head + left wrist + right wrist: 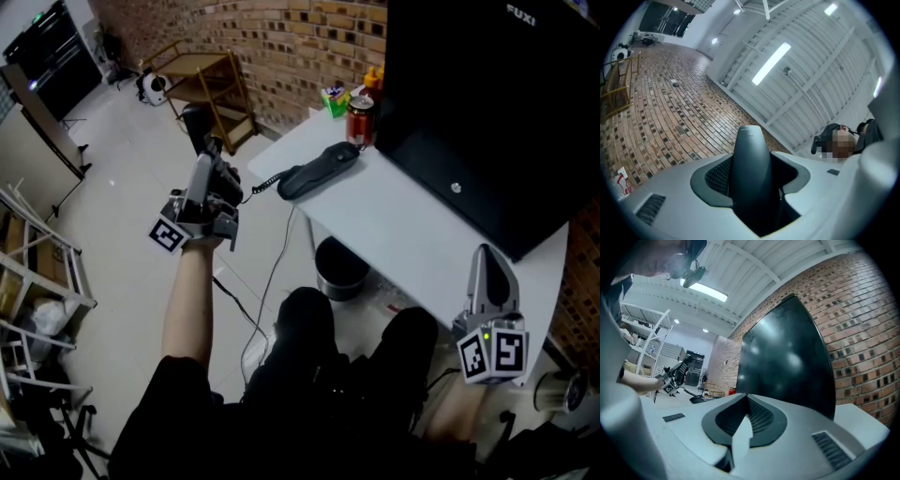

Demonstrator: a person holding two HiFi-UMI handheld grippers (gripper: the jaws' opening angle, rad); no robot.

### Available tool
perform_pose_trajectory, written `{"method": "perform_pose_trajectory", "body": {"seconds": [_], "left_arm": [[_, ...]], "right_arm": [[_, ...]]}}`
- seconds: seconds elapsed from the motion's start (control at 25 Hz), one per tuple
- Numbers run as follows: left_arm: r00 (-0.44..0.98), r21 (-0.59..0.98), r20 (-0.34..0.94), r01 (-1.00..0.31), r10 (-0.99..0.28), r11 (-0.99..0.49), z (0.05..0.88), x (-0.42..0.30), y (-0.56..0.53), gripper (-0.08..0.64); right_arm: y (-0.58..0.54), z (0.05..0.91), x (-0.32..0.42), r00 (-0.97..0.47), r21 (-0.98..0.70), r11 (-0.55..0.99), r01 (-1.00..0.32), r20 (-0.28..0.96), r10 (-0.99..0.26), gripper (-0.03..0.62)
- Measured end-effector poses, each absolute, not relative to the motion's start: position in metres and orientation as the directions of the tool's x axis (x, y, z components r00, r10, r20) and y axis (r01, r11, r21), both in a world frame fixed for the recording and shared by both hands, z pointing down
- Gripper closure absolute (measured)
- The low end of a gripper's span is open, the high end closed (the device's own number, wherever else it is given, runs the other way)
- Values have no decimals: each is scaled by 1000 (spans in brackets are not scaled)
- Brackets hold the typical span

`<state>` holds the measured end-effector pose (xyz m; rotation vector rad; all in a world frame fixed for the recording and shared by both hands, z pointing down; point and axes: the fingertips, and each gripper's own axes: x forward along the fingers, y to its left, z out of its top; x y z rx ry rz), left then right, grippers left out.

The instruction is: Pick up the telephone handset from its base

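Observation:
My left gripper [208, 167] is off the table's left edge and tilted upward, shut on the black telephone handset [750, 173], which stands up between its jaws. In the head view the handset [212, 161] shows above the marker cube. A coiled cord [265, 184] runs from it to the dark telephone base [319, 169] on the white table [412, 225]. From the right gripper view, the left gripper [671, 376] and the base [698, 399] are small and far off. My right gripper [483, 258] rests at the table's near right edge, shut and empty, its jaws meeting.
A large black monitor [487, 112] fills the table's far right. A red can [359, 117], an orange bottle [373, 80] and a green packet [335, 98] stand at the far corner. A bin [339, 267] sits under the table; a wooden rack [211, 89] stands by the brick wall.

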<state>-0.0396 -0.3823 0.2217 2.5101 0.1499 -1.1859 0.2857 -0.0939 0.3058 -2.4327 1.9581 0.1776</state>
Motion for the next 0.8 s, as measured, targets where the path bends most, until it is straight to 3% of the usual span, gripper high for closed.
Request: {"method": "perform_pose_trajectory", "body": {"seconds": [0.52, 0.8], "left_arm": [[659, 270, -751, 247, -43, -930, 227, -39, -376, 307], [758, 234, -652, 198, -2, -952, 238, -18, -362, 307]], "right_arm": [[-95, 304, 281, 196, 55, -202, -978, -106, -975, 581], [-99, 307, 272, 166, 45, -171, -984, -93, -982, 583]]}}
